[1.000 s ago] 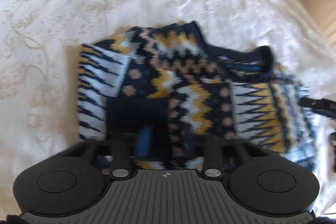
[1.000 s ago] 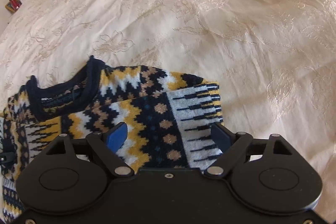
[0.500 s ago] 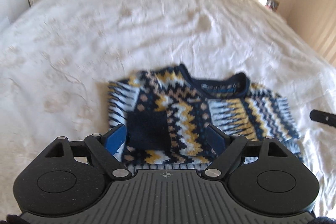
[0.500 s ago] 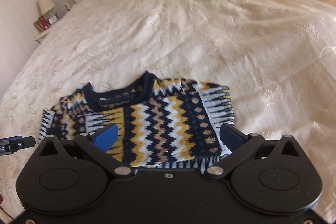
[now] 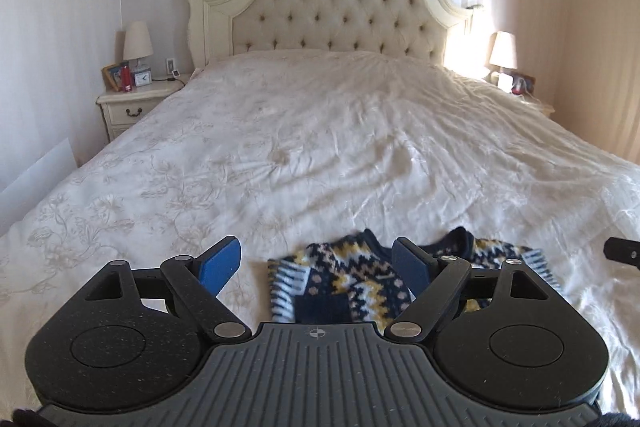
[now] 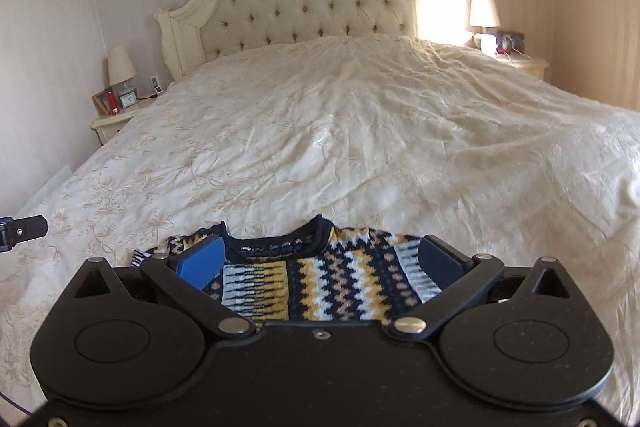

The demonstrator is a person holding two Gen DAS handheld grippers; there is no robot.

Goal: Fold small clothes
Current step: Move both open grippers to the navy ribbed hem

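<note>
A small knitted sweater with navy, yellow, white and tan zigzags lies folded flat on the white bedspread, collar away from me. It also shows in the right wrist view. My left gripper is open and empty, raised above the sweater's near left part. My right gripper is open and empty, raised above the sweater's near edge. The tip of the right gripper shows at the left view's right edge, and the left gripper's tip shows at the right view's left edge.
The bed has a tufted cream headboard. A nightstand with a lamp and clock stands at the left, another lamp at the right. Walls are on both sides.
Both grippers have lifted and tilted up from close over the sweater; the headboard and room have come into view. The left gripper's fingers opened wide. The sweater stays flat.
</note>
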